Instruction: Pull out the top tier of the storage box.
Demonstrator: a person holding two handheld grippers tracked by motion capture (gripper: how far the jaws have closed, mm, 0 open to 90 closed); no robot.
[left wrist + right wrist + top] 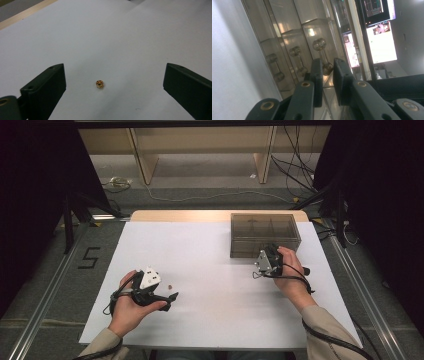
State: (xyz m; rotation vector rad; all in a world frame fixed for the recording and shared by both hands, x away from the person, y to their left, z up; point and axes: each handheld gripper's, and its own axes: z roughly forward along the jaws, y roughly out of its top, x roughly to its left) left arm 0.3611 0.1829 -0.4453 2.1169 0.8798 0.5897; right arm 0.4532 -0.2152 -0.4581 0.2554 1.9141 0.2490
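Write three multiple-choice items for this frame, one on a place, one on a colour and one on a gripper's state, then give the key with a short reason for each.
1. Where does the small bead lie?
A. inside the box
B. on the white table sheet between the left gripper's fingers
C. on the floor

2. What colour is the bead?
A. golden orange
B. blue
C. white

3. How do the left gripper's fingers stand?
A. shut on the bead
B. shut on nothing
C. wide open, apart from the bead

Key: 1 B, the left gripper view shows it on the white table sheet in the gap. 2 A, it shows golden orange there. 3 C, both fingers stand far to either side of it.
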